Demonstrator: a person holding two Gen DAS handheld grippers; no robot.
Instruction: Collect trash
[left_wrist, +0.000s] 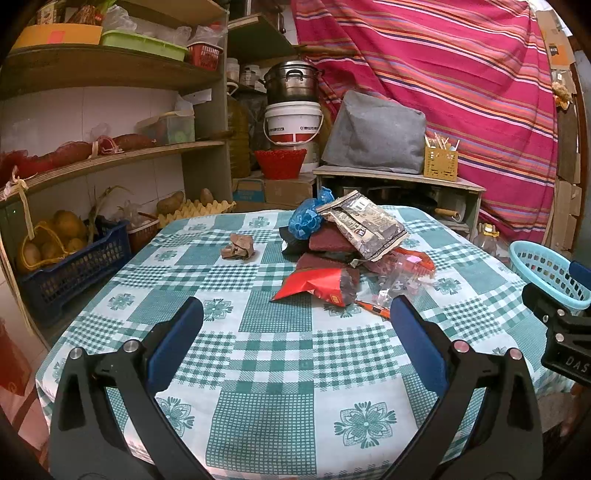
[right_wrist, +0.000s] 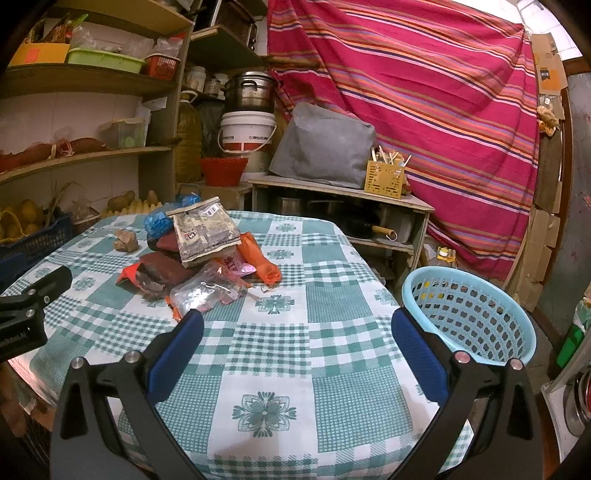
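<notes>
1. I am holding my left gripper (left_wrist: 295, 314) low over the near part of the tabletop (left_wrist: 273, 354), its fingers spread wide and gripping nothing; it is facing the trash pile (left_wrist: 343, 251), which I judge to be my first target.
2. I am keeping my right gripper (right_wrist: 295, 325) level with it, fingers equally wide and empty, between the pile and the blue basket (right_wrist: 476, 317). That placement looks deliberate: one short reach to pick, one short swing to drop.
3. The pile is sitting toward the far side of the tabletop, well apart from both pairs of fingers. The basket is standing at the tabletop's right edge and is looking empty, so I judge collecting is not yet begun.
4. Counting the trash: one printed grey pouch (left_wrist: 364, 223) on top, one red wrapper (left_wrist: 317, 286) nearest me, one blue crumpled piece (left_wrist: 306, 218) behind, one clear bag (right_wrist: 201, 291), one orange bag (right_wrist: 258, 260), at least two dark maroon packets underneath.
5. One brown crumpled wad (left_wrist: 238, 247) is lying alone, left of the pile.
6. One basket, two grippers.
</notes>
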